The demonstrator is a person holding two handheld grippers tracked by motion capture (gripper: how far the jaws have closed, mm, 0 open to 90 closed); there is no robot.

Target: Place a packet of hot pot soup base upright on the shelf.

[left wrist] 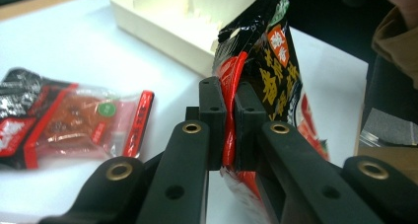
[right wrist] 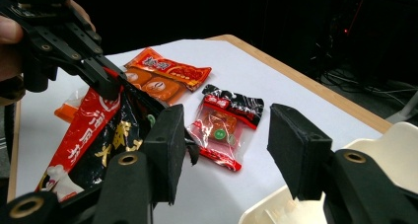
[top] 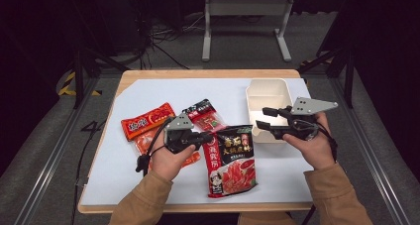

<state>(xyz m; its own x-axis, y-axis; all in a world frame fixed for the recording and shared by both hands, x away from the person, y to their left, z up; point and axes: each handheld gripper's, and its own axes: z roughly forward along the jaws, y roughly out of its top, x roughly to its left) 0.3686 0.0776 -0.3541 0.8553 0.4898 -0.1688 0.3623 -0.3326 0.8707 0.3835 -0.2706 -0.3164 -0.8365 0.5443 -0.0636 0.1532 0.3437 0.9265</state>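
Jaws of the left gripper (left wrist: 229,130) pinch the black-and-red pouch (left wrist: 268,61) edge, clearest in its own view, while the right gripper (right wrist: 226,150) gapes empty.

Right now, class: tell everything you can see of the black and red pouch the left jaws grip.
The black and red pouch is a glossy, foil-like packet with yellow lettering and a food picture. The left gripper is shut on its red edge, holding that end lifted. Its lower end rests on the white mat.
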